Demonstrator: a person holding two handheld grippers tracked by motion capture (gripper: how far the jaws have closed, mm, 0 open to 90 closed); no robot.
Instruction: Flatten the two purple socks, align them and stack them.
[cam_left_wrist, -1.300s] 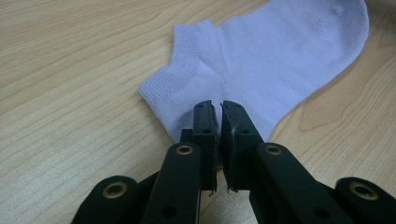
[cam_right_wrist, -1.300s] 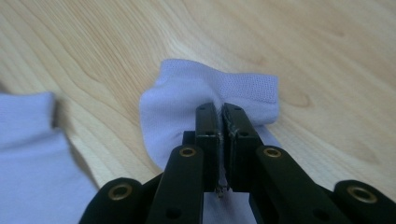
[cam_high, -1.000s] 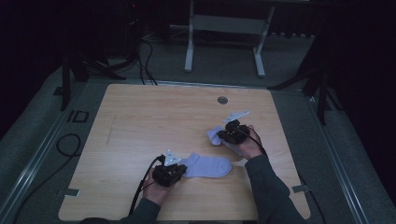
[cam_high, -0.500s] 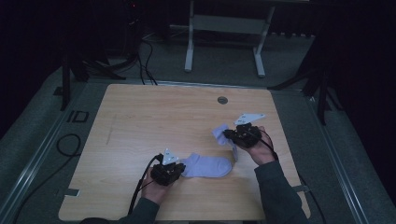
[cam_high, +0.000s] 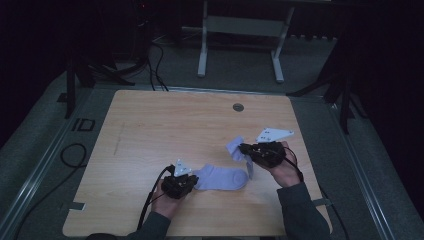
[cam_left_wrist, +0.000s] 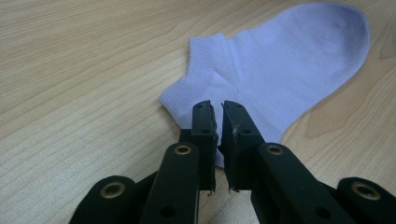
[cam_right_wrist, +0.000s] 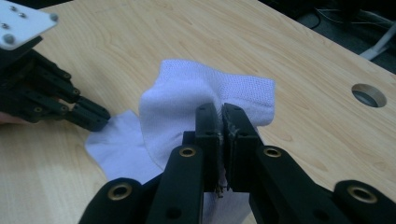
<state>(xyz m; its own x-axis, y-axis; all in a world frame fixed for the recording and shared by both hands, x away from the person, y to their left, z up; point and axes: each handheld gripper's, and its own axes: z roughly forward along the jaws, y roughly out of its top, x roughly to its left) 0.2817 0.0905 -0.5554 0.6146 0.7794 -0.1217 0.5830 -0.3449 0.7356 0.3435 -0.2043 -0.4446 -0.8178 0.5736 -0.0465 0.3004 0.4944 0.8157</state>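
Dark room around you, grey carpet floor, a metal frame (cam_high: 242, 37) standing behind the wooden table (cam_high: 165, 125). There's a round cable hole (cam_high: 238, 107) near the table's far edge, cables (cam_high: 150, 60) on the floor at the far left.

Two pale lilac socks on the table. Sock no. 1 (cam_high: 220, 177) lies flat near your edge, toe pointing to your right, cuff toward your left gripper (cam_high: 187, 182). In the left gripper view its cuff (cam_left_wrist: 196, 84) and heel sit right ahead of the jaws, w/ the toe (cam_left_wrist: 341, 23) at the top right. Your left gripper is low on the table at the sock's cuff end, and its jaws are clenched on the edge of the fabric just below the cuff; only a thin slit shows between the pads.

Sock no. 2 (cam_high: 239, 150) is in your right gripper (cam_high: 247, 149), lifted off the wood, to the right of and a bit beyond sock no. 1. Jaws pinched tight on it: in the right gripper view the fabric (cam_right_wrist: 187, 107) bunches and folds over the jaw tips, ribbed cuff (cam_right_wrist: 243, 88) facing the camera. A strip of it hangs down toward sock no. 1's toe; can't tell if the two socks touch.

Your left gripper shows at the left edge of the right gripper view (cam_right_wrist: 42, 93), its grey plate at the top corner.
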